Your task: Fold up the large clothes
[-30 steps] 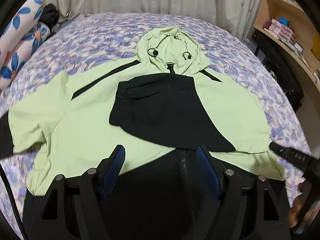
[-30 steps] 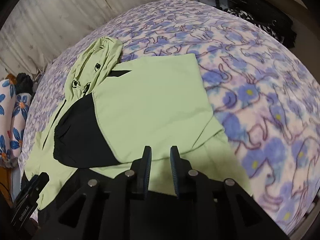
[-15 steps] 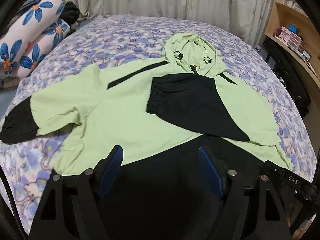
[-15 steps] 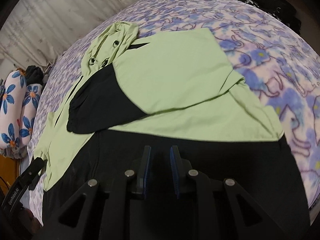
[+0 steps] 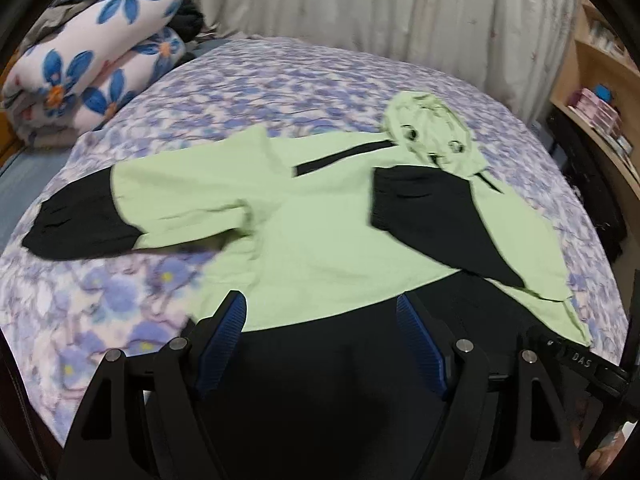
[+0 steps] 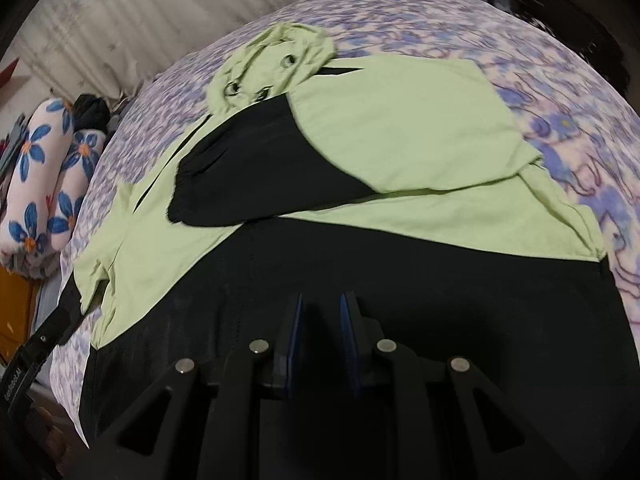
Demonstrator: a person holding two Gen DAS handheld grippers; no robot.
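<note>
Left wrist view: green-and-black hooded jacket (image 5: 320,236) lay flat on the flower-print bed (image 5: 248,92), hood at 1 o'clock, one sleeve folded across the chest, other sleeve stretched to 9 o'clock. Left tool (image 5: 320,340) was spread wide, nothing gripped, over the black hem. Right tool (image 6: 320,340) stood narrowly parted above the hem, nothing between its pads. Rolled floral quilt (image 5: 92,60) at 10 o'clock.

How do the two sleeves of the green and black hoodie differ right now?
The left sleeve stretches out sideways onto the bedspread; the right sleeve is folded in across the chest. The left sleeve's black cuff rests on the bedspread; the right sleeve's lies on the green front. Both are green with black ends.
</note>
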